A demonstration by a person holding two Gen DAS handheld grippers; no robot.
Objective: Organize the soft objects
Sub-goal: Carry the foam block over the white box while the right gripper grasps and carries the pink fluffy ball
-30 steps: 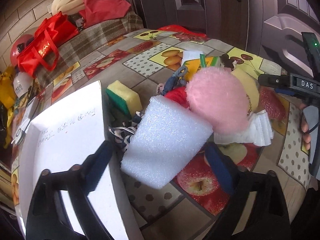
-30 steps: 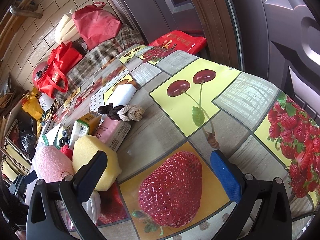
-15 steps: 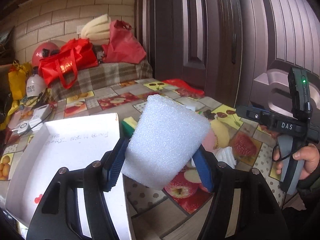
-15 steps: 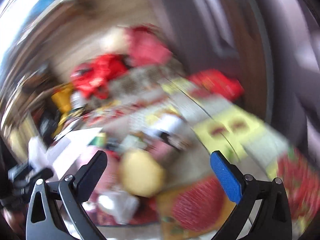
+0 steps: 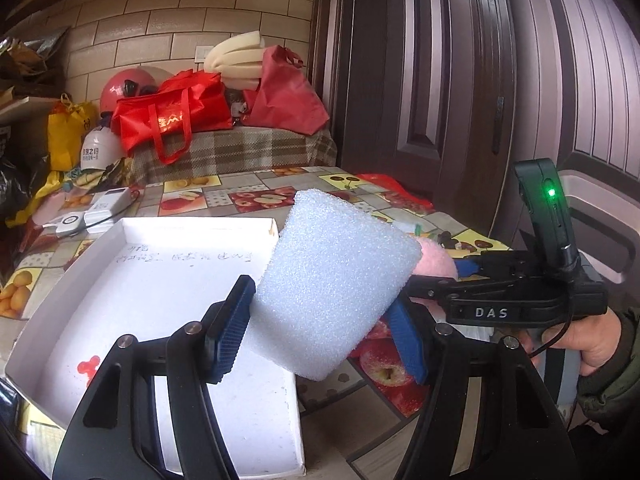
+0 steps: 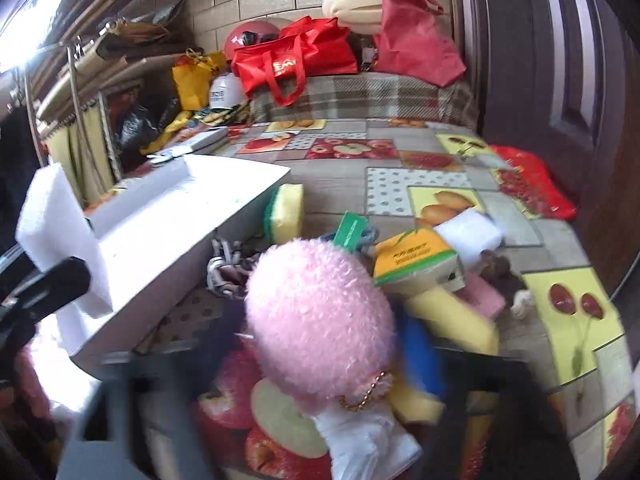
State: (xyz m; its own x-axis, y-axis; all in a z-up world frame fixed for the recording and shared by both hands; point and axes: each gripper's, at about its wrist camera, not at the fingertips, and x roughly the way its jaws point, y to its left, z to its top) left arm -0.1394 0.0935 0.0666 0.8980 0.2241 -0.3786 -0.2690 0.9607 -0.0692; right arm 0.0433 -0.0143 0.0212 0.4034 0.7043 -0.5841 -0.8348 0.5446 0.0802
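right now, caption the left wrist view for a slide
Left claw grips white foam block above white box.

Home storeroom-ish spot – fruit-print tablecloth (image 6: 400,184), red bags (image 5: 172,120), helmets, plaid-covered bench (image 5: 240,152) w/ clutter.

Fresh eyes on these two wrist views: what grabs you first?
The white foam block, pinched in the left tongs and raised beside the open white box. Next, the fluffy pink pompom atop the pile of soft things on the fruit-print tablecloth, with the right tongs closing around it, their blue pad blurred. Behind it all, red bags are heaped on a plaid-covered surface.
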